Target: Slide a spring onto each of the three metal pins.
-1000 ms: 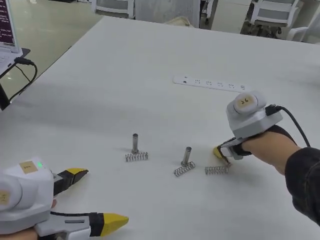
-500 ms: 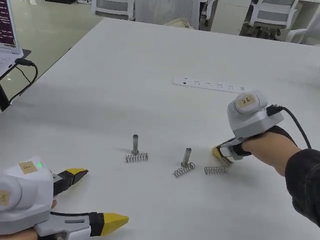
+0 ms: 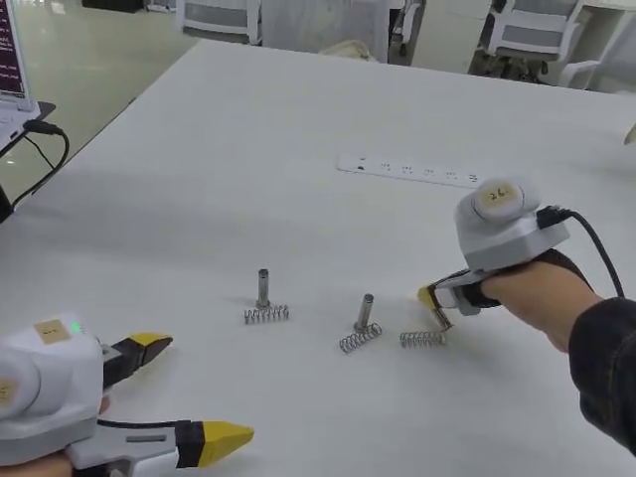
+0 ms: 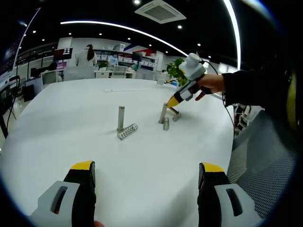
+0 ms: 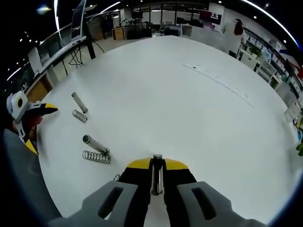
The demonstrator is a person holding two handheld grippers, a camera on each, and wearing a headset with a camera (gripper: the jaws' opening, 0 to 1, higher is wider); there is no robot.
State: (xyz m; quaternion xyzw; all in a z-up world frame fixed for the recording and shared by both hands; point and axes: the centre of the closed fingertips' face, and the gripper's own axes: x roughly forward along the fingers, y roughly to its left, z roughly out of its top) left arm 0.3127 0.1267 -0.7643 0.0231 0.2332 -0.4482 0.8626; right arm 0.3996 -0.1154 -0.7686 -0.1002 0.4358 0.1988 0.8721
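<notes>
Where the pins are: two stand upright on the white table (image 3: 248, 149), the left pin (image 3: 263, 288) and the middle pin (image 3: 366, 311); the third pin (image 5: 156, 182) is clamped in the right gripper (image 5: 156, 165).
Right gripper grip: its jaws are closed on the third pin, which runs lengthwise between the yellow tips and pokes out just past them. In the head view the pin slants down toward the table, with its lower end at the right spring (image 3: 423, 339). Whether the two touch, I cannot tell.
Springs: all three lie on their sides on the table. The left spring (image 3: 266, 315) is just in front of the left pin's foot, the middle spring (image 3: 360, 338) lies slanted at the middle pin's foot, and the right spring is under the right gripper's tips.
Left gripper (image 3: 189, 390): its jaws are spread wide with nothing between them. It is low at the near side of the table, well apart from the pins.
Hand (image 3: 532, 293): it grasps the right gripper, and a black cable (image 3: 596, 253) trails from it.
Farther off: a white power strip (image 3: 412, 170) lies flat beyond the pins.
</notes>
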